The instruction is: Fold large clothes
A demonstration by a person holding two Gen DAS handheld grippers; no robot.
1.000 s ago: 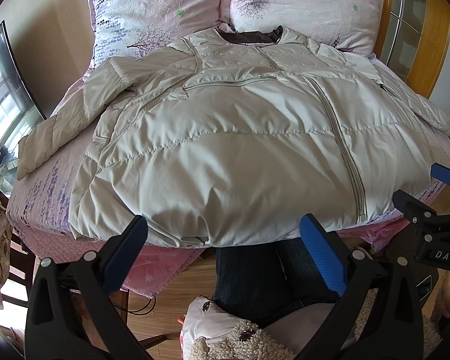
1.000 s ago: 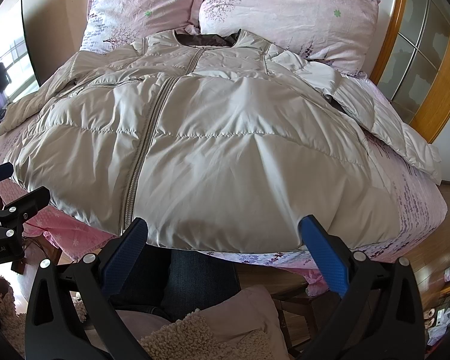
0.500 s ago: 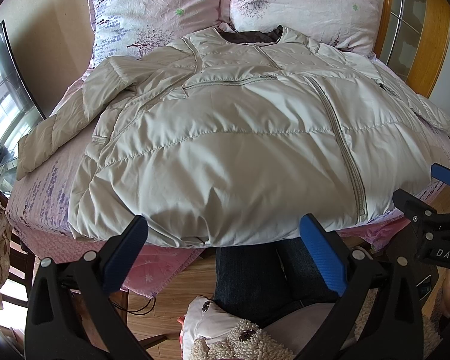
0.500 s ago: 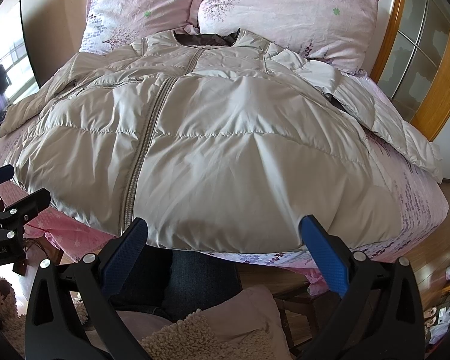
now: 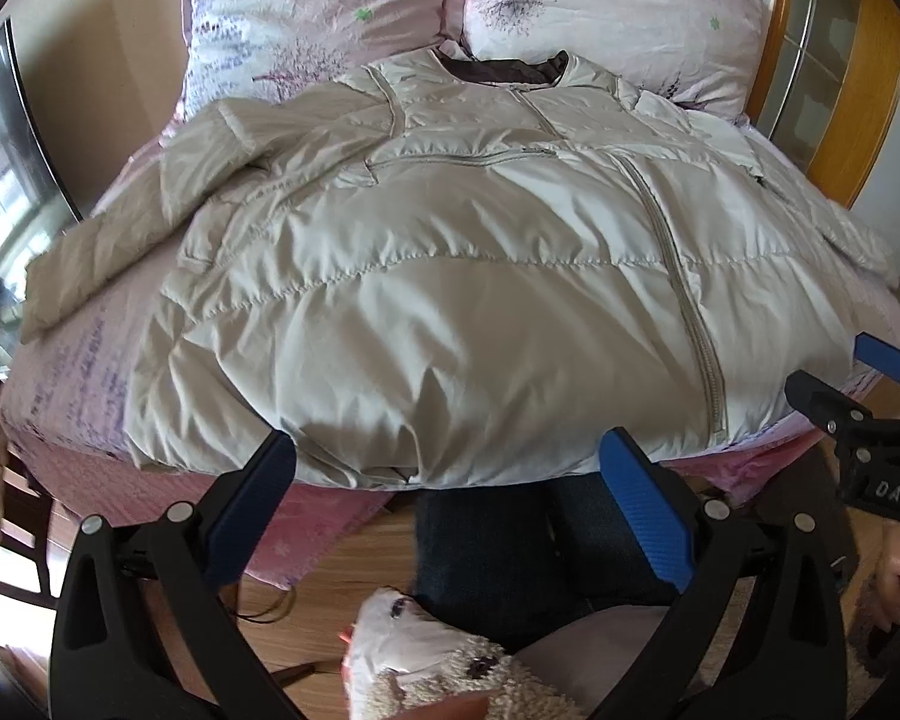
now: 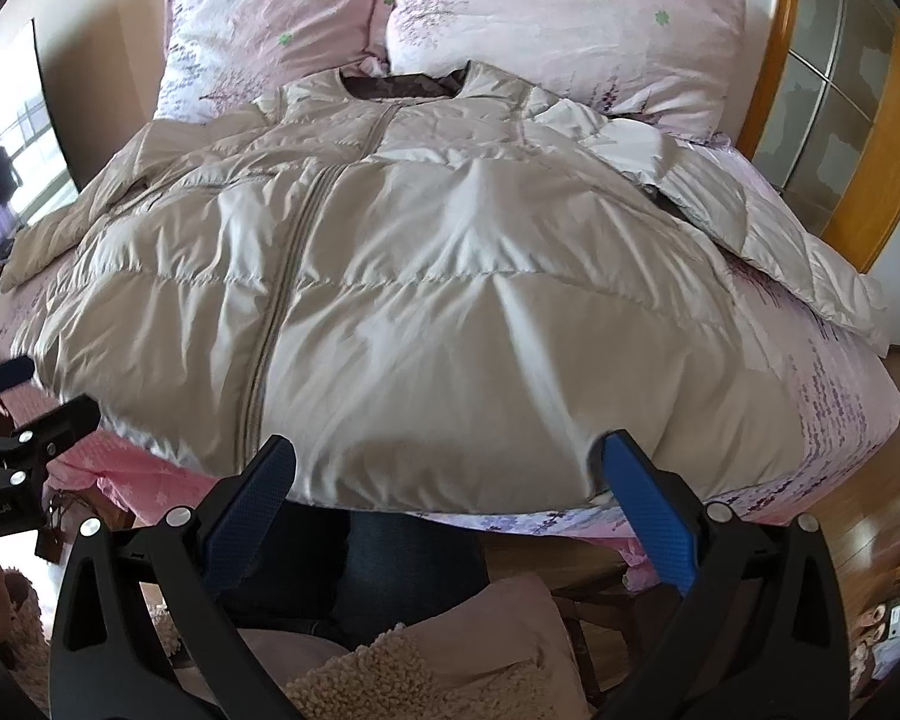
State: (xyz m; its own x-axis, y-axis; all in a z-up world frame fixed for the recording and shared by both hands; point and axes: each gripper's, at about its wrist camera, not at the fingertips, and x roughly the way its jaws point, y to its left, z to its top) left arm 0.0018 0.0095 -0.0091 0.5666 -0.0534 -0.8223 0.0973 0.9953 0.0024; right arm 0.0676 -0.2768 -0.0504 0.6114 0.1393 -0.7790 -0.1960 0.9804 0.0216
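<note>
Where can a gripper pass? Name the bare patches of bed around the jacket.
Bare sheet shows between the jacket body and its left sleeve, and at the right foot corner below the right sleeve. The middle is jacket-covered; pillows crowd the head.

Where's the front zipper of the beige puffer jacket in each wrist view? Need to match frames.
Left wrist: the grey front zipper runs right of centre, ending at the hem near the right blue fingertip.
Right wrist: the same zipper runs left of centre, ending near the left blue fingertip.
Shared landmark: the jacket's dark brown collar lining, below the two pink pillows.
</note>
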